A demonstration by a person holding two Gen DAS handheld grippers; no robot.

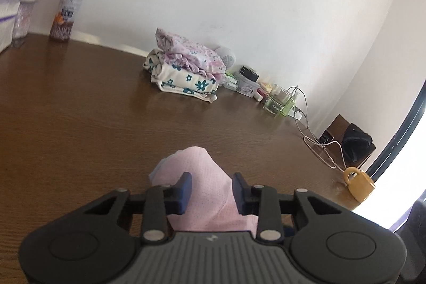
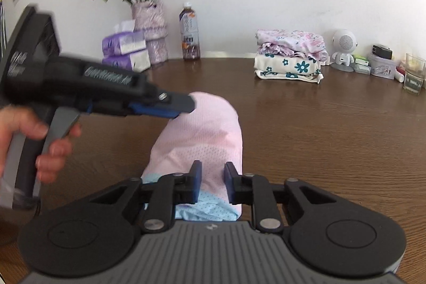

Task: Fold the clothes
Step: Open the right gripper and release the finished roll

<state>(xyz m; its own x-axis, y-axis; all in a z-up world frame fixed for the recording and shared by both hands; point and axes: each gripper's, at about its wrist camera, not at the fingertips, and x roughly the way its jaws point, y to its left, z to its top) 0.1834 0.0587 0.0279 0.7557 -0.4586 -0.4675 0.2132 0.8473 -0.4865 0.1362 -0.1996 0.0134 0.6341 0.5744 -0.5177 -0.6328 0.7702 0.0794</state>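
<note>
I have two grippers over one pink mesh garment (image 2: 202, 129), which lies on the brown table (image 2: 332, 129) nearer me than the one stack of folded clothes (image 2: 289, 57); its long axis runs away from me toward the wall, blue lining at my end. My right gripper (image 2: 212, 181) straddles the cloth with jaws parted, not pinching. My left gripper (image 1: 212, 189) also stands spread around a pink fold. One bottle (image 2: 189, 31) stands left of the stack.

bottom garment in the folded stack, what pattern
Cream with teal flowers, clearest in the right wrist view.
</note>
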